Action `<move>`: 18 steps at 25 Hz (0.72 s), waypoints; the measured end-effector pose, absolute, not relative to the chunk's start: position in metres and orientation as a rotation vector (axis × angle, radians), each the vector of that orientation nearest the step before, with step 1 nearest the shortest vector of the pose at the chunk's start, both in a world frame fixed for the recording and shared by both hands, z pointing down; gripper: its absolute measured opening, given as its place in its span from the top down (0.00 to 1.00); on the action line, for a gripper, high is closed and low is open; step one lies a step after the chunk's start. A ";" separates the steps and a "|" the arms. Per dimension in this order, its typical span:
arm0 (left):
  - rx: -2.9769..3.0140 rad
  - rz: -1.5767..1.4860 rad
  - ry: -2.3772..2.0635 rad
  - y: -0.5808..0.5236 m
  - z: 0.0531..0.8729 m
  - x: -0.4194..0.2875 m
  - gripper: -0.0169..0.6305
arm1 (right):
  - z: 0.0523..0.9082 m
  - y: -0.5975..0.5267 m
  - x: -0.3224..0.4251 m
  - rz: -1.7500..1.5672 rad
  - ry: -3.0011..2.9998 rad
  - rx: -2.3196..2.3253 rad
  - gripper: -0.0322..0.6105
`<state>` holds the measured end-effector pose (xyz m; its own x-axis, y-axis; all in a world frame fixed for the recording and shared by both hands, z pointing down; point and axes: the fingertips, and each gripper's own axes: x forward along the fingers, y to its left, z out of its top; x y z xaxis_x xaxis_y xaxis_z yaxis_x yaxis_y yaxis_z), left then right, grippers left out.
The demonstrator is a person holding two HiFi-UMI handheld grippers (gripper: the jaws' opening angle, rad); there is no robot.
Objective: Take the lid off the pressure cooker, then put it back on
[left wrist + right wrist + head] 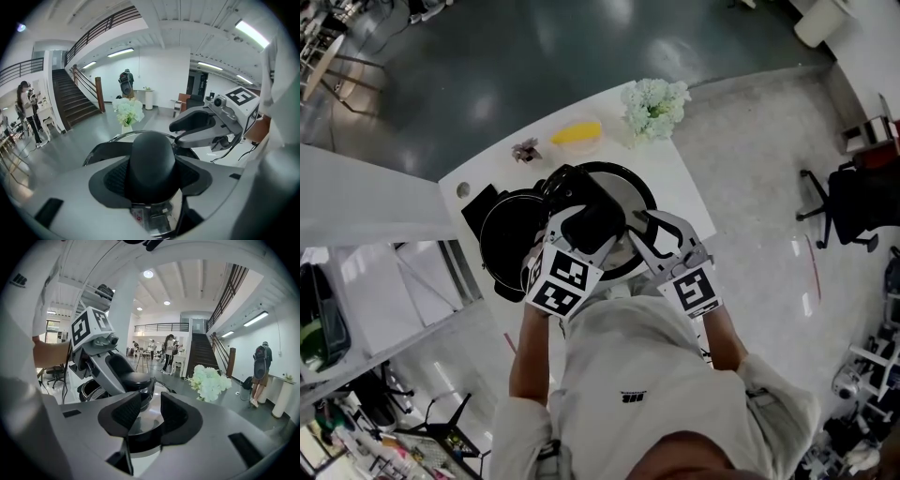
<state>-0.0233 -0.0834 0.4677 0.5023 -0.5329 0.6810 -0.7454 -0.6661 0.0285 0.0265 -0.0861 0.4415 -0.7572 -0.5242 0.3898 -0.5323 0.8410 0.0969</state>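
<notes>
Forearms (530, 349) reach forward side by side, both grippers tilted down. Left gripper (584, 217) has its jaws clamped on the black knob (152, 159) of the one lid (630, 187). Right gripper (645, 232) has its jaws nearly closed, pinching the lid's rim at 4 o'clock. One black pot (502, 251) sits on the bench (677, 192) at the lid's 9 o'clock, and one flower bunch (654, 105) at its 1 o'clock.

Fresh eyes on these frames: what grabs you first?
The pressure cooker lid, silver with a dark rim, held up over the white table: left gripper shut on its black handle, right gripper on the opposite edge. Left of it in the head view the black pot stands uncovered; a white flower bunch sits at the table's far edge.
</notes>
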 end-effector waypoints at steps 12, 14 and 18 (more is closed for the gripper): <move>2.431 0.953 -1.027 -0.063 0.467 -0.088 0.53 | 0.440 -0.071 -0.039 -0.007 -2.617 0.761 0.74; 2.427 0.962 -1.021 -0.060 0.468 -0.098 0.53 | 0.441 -0.068 -0.049 -0.017 -2.620 0.757 0.74; 2.423 0.983 -1.004 -0.054 0.471 -0.117 0.53 | 0.442 -0.061 -0.066 0.039 -2.600 0.774 0.74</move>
